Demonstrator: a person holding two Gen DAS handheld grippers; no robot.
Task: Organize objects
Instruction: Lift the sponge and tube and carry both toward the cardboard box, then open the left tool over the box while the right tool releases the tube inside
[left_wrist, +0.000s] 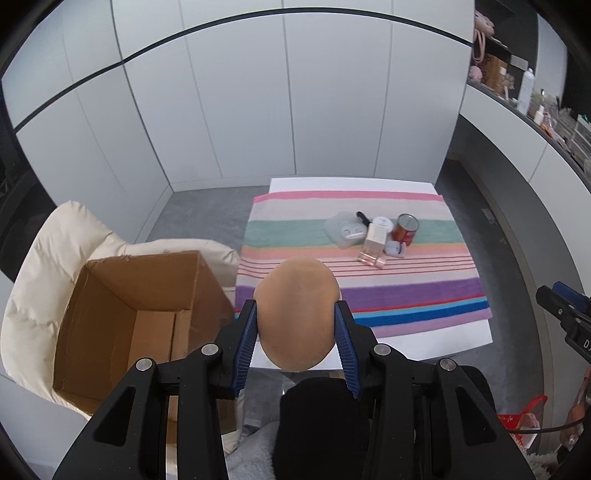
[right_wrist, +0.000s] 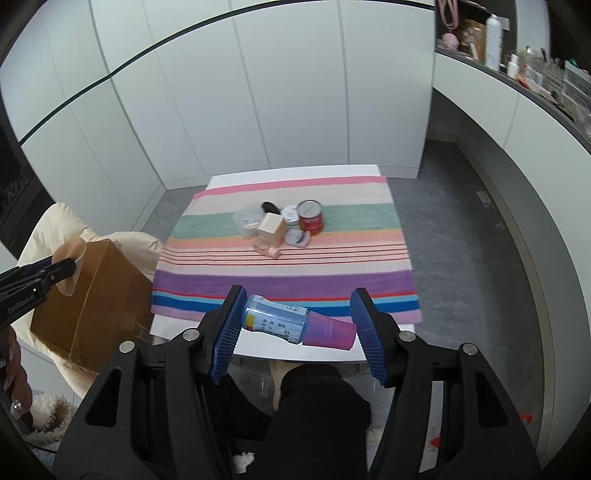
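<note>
Left wrist view: left gripper (left_wrist: 298, 332) pinching a tan sponge (left_wrist: 297, 314) beside the empty cardboard box (left_wrist: 140, 314), right gripper (right_wrist: 297, 325) clamping a purple-capped bottle (right_wrist: 295, 323), small items (right_wrist: 280, 225) left on the striped towel (right_wrist: 288, 277), so barely begun.

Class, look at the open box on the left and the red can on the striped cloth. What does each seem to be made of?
Open box: matte brown cardboard, judging by its rough, torn-looking edges and folded flaps.
Red can: probably metal, given its shiny silvery top, with a glossy red label.
</note>
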